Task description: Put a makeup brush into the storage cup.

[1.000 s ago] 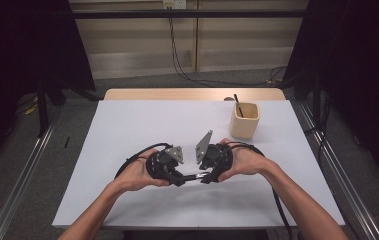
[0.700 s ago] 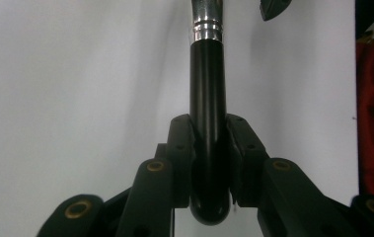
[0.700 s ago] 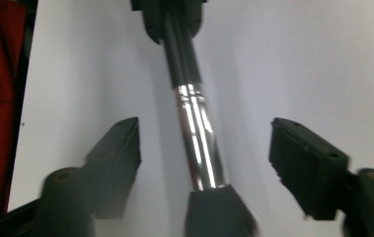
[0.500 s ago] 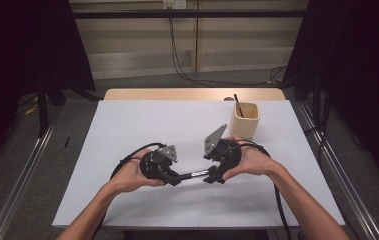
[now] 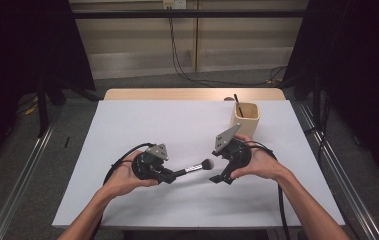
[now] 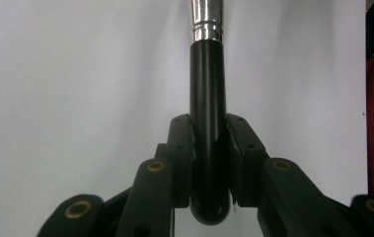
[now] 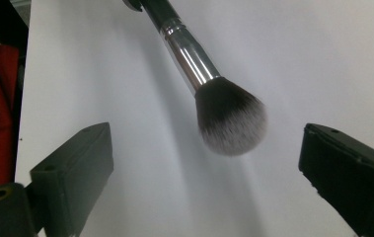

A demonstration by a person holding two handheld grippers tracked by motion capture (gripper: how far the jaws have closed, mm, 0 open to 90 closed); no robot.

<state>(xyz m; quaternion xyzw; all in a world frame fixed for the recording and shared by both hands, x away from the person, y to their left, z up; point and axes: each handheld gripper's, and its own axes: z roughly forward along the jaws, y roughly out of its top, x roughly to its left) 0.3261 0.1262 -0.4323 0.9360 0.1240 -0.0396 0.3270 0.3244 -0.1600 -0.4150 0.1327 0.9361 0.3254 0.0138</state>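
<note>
**Brush clamped in the left gripper, right gripper spread wide around its tip**

The left gripper [image 5: 169, 175] pinches a makeup brush [image 5: 193, 169] by the rounded butt end of its black handle. In the left gripper view the two jaws press against the handle [image 6: 207, 113] from either side, and the handle runs straight up between them to the silver collar [image 6: 206, 22] at the top edge. From above, the brush sticks out of that gripper toward the right, roughly level over the white table [image 5: 177, 125], with its dark bristle head [image 5: 208, 163] at the far end.

The right gripper [image 5: 222, 178] stands just beside that bristle head, apart from it — no contact shows. Its jaws have just been opening and now stand spread wide. In the right gripper view the brush [image 7: 194, 64] comes in from the top left, and the bristle head [image 7: 230, 121] hangs out in front, in line with the gap between the two jaw tips, nearer the middle than either side, touching neither. Its shadow falls on the table below.

Behind the right hand [image 5: 257, 162], a pale wooden cup [image 5: 246, 119] stands upright near the table's far right side with a dark stick [image 5: 237, 104] leaning in it — well apart from the brush.
</note>
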